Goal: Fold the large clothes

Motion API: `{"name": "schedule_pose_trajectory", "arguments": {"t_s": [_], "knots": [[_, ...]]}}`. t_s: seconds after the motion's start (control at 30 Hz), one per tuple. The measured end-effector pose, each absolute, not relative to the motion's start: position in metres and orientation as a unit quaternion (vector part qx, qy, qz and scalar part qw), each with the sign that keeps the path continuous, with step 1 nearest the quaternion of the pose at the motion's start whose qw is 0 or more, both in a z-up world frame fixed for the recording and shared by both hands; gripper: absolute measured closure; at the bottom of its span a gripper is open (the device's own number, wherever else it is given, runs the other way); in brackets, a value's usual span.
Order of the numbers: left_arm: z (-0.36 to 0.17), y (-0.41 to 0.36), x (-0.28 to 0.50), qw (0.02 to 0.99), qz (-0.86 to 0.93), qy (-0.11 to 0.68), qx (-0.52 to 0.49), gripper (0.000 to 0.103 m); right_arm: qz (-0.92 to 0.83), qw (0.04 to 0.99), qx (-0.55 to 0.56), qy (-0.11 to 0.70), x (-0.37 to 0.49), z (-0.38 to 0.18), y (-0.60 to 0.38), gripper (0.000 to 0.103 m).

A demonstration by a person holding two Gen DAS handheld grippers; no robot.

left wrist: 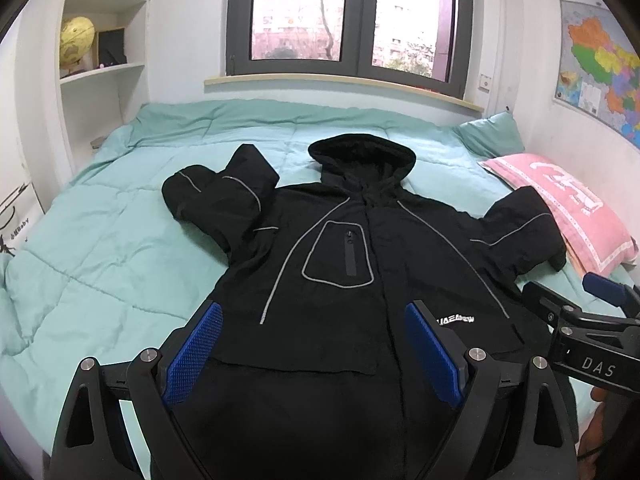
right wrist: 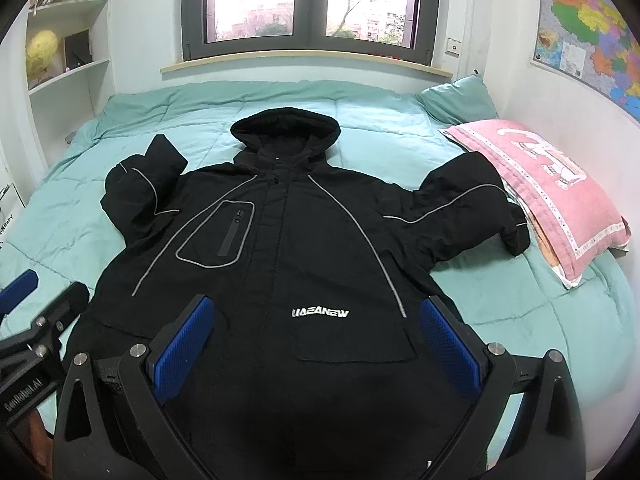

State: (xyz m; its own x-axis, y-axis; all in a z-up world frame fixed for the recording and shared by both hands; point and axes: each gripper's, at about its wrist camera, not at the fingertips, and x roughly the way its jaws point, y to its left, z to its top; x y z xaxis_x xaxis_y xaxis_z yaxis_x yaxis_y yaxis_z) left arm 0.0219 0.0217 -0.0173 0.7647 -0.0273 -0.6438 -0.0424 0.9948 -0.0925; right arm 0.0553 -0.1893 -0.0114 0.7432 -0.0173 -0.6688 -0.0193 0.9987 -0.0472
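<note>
The black hooded jacket [left wrist: 360, 248] lies front-up and spread flat on my bed, over the mint-green quilt [left wrist: 100, 240], with its hood [right wrist: 286, 128] pointing toward the window [right wrist: 312, 4] and its hem nearest me. Grey piping runs down the chest and outlines a zip pocket [right wrist: 218, 234], and white lettering [right wrist: 320, 313] sits low on the front. The sleeve on the shelf side of the jacket [right wrist: 140, 188] is bent back on itself beside the hood. The opposite sleeve [right wrist: 472, 208] stretches out until its cuff touches the pink pillow [right wrist: 548, 196].

My left gripper [left wrist: 314, 354] hangs over the jacket's lower front, jaws spread wide, blue pads [left wrist: 194, 356] apart, nothing between them but the cloth below. My right gripper [right wrist: 318, 348] hangs just beside it over the same lower part, near the lettering, jaws equally wide and gripping nothing. Whether either touches the fabric I cannot tell.

Beyond the jacket, a green pillow [right wrist: 456, 100] lies behind the pink one. A white shelf [left wrist: 104, 40] with a yellow globe [left wrist: 76, 40] stands beyond the bent sleeve, and a coloured map [left wrist: 600, 68] hangs on the wall above the pink pillow.
</note>
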Motion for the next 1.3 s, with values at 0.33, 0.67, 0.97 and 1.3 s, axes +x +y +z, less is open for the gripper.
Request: {"name": "schedule_pose_trajectory", "arguments": {"t_s": [0.33, 0.67, 0.97, 1.3], "knots": [[-0.011, 0.070, 0.042, 0.943, -0.005, 0.330, -0.034, 0.010, 0.040, 0.935, -0.048, 0.350, 0.070, -0.006, -0.133, 0.000], [0.001, 0.229, 0.142, 0.928, 0.040, 0.354, -0.108, 0.010, 0.176, 0.932, 0.020, 0.315, 0.134, 0.026, -0.043, 0.000], [-0.049, 0.321, 0.235, 0.904, 0.038, 0.393, -0.164, 0.010, 0.238, 0.924, -0.025, 0.300, 0.248, -0.022, 0.031, 0.000], [-0.117, 0.363, 0.346, 0.899, 0.078, 0.377, -0.209, 0.011, 0.148, 0.933, -0.016, 0.327, 0.310, -0.143, 0.022, 0.000]]}}
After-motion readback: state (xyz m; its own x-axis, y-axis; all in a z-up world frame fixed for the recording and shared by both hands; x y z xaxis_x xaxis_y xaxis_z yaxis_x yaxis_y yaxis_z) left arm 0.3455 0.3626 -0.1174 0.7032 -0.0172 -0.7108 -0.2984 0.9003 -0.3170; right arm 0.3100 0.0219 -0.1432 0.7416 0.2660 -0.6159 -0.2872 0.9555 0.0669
